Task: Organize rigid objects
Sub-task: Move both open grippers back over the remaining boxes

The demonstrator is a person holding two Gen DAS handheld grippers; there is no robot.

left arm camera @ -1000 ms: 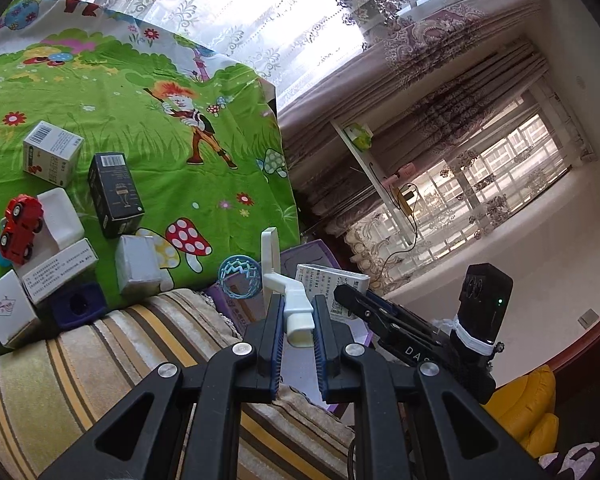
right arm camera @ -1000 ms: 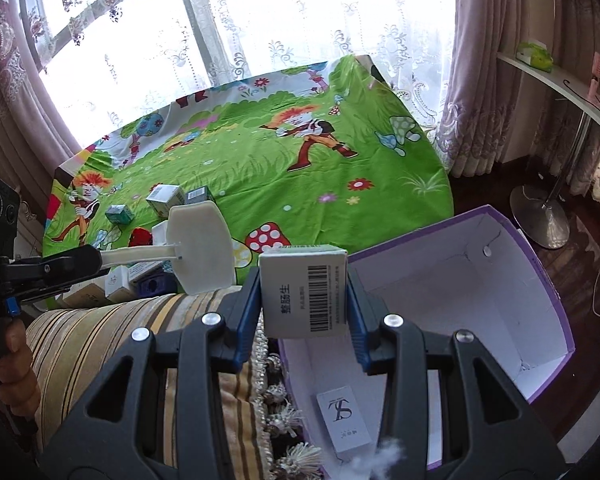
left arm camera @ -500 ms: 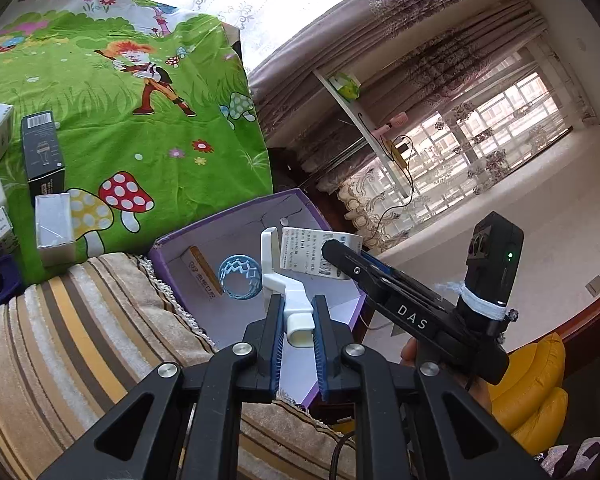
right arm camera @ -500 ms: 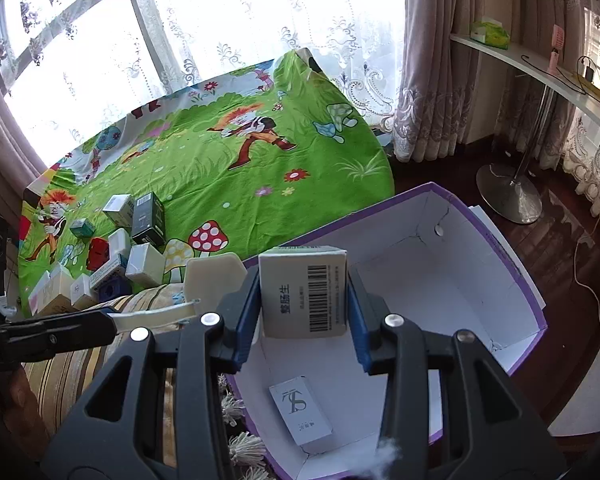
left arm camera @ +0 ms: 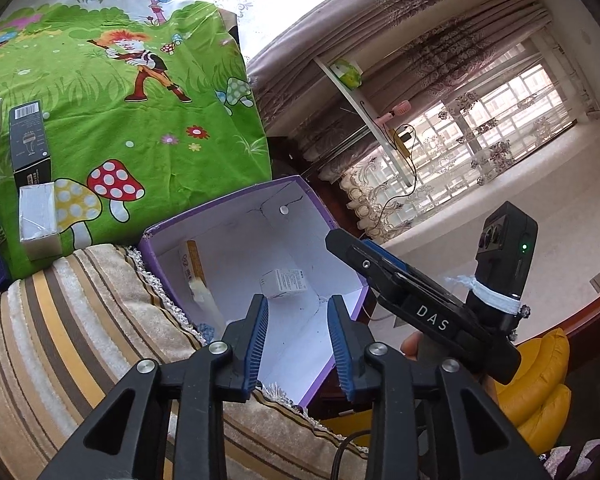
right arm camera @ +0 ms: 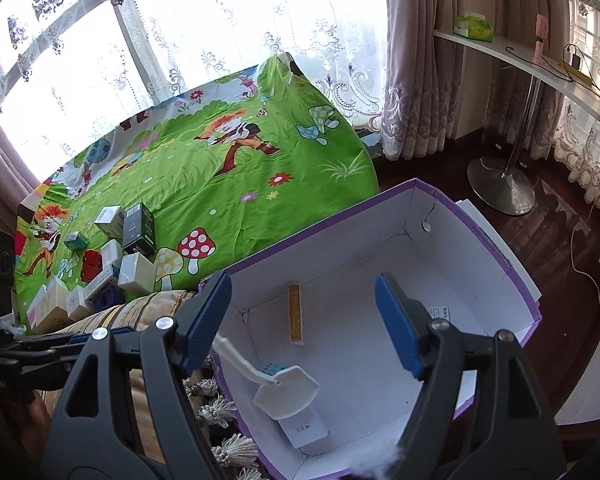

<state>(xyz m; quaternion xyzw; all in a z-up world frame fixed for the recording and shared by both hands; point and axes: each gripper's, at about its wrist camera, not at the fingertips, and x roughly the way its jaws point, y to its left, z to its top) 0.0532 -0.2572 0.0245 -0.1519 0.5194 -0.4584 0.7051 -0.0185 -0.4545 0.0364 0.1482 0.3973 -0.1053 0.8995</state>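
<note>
Purple box (right arm camera: pixel 496 236) is holding cartons; print is sitting too small to read. "DAS" is showing on right gripper (left arm camera: pixel 430 317). Left gripper (left arm camera: pixel 298 312) and right are both opening, nothing between jaws.

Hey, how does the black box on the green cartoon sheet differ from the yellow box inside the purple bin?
The black box is dark and chunky; the yellow box is orange-yellow and slim. The black box lies on the green sheet among other cartons still to be sorted; the yellow box already lies on the white floor of the purple bin. Both are rigid rectangular cartons lying flat, and neither gripper touches them.
</note>
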